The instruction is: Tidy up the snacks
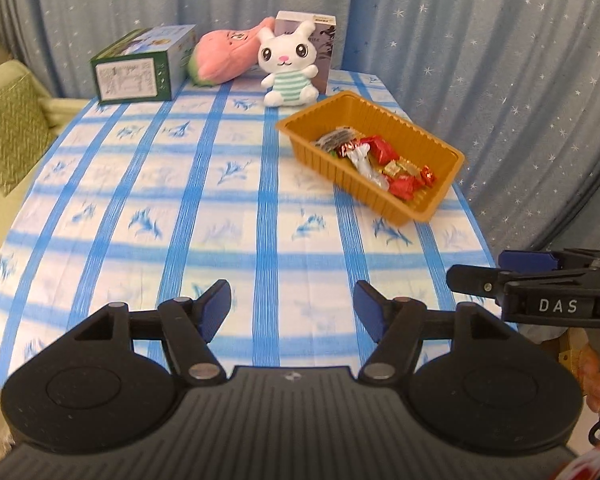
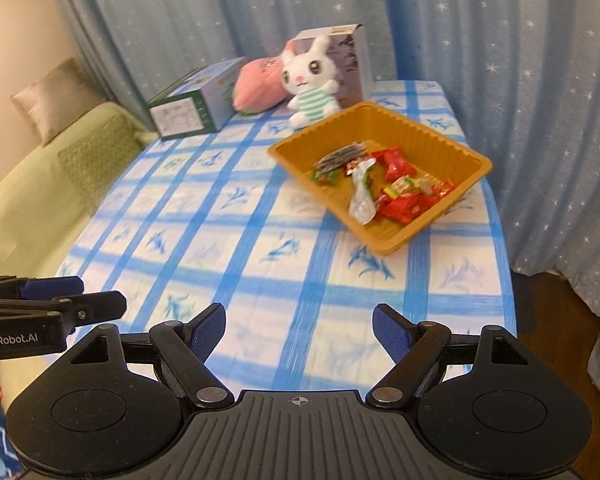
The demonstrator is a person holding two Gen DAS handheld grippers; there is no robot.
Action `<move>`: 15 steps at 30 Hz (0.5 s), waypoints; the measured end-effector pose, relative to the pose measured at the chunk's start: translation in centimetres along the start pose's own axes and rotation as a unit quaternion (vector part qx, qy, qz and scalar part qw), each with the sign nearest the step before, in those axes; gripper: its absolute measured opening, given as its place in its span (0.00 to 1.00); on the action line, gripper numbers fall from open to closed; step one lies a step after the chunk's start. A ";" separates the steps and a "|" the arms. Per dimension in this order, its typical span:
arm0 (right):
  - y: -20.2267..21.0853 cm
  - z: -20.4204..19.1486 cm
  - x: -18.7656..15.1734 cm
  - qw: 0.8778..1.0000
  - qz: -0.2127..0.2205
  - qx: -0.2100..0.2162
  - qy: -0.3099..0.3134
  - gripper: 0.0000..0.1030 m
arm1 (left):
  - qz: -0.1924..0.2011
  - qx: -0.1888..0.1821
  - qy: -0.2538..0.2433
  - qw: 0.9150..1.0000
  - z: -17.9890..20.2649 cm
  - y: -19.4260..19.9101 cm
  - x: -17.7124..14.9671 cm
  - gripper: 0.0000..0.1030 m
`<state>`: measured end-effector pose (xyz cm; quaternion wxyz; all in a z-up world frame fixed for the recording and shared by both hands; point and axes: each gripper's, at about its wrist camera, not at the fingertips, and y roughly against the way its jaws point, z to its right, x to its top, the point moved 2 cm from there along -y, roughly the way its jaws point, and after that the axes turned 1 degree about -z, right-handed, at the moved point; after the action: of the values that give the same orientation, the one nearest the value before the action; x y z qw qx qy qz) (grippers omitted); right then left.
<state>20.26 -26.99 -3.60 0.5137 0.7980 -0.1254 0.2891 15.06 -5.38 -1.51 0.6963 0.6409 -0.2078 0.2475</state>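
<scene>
— Where are the snacks [image 1: 380, 162]?
— In the orange tray [image 1: 416, 206], on the right side of the table with the blue-striped cloth [image 1: 140, 200]. Red, silver and dark wrappers lie in a heap.
— What is behind it?
— A white bunny toy [image 1: 288, 66] sits just past the tray. Behind the bunny are a pink plush [image 1: 220, 56] and a tall box [image 1: 324, 44]. A green box [image 1: 140, 66] lies to the left.
— And the grippers?
— The left gripper [image 1: 292, 304] has its fingers wide apart, holding nothing. The right gripper [image 2: 299, 322] is the same, wide and holding nothing. Both hang over the near edge, well apart from the tray.
</scene>
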 end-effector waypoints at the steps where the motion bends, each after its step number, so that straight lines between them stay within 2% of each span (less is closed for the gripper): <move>1: 0.2 -0.2 -0.4 1.000 -0.001 0.002 0.005 0.78 | -0.001 0.002 0.002 1.000 0.1 0.4 -0.6 0.64; 7: 1.2 -1.3 -2.2 1.000 -0.008 0.015 0.026 0.78 | -0.004 0.012 0.016 1.000 0.6 2.1 -3.1 0.64; 15: 2.0 -1.9 -3.8 0.999 -0.018 0.030 0.040 0.78 | -0.005 0.020 0.025 0.999 1.0 2.9 -4.7 0.64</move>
<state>15.61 -26.55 -3.72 0.4993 0.8028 -0.0817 0.3155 9.55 -6.56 -1.97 0.6896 0.6494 -0.1816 0.2642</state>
